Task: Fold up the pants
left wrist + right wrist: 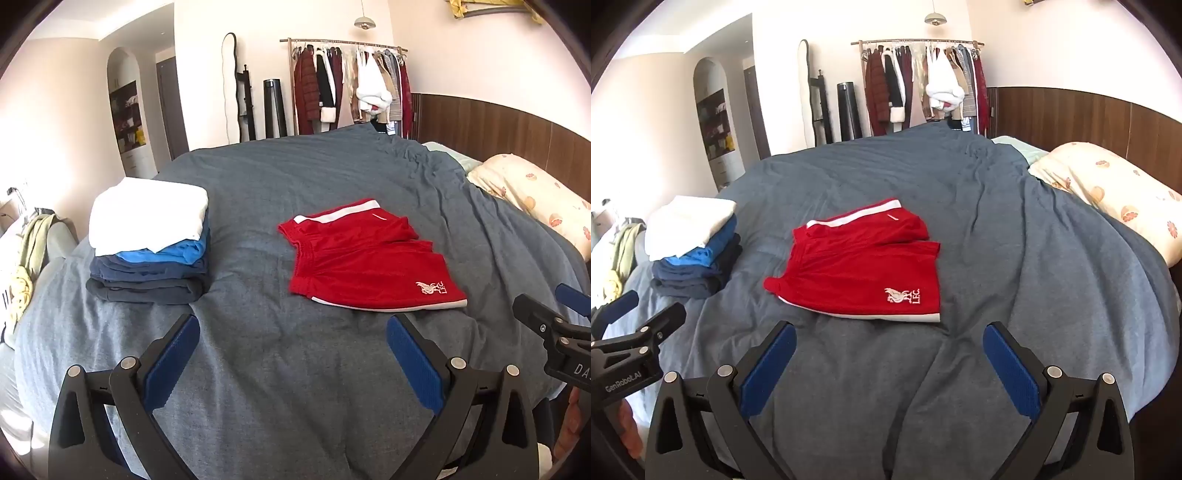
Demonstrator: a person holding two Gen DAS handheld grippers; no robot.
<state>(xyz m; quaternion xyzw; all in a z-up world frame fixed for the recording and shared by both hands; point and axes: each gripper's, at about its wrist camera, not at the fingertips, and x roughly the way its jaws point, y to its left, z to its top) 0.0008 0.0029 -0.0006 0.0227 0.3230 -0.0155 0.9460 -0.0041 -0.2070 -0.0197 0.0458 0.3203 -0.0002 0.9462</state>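
Red shorts (860,266): folded once, further folding likely left; stack (147,240) beside; left gripper (293,354), right gripper (890,360) spread, empty.

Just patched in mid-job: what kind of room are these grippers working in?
Most likely a home bedroom. The red shorts lie on a bed with a grey-blue duvet and a floral pillow, and a clothes rack full of hanging garments stands against the far wall.

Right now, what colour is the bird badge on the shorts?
White, on the red shorts; the badge shows best in the right wrist view.
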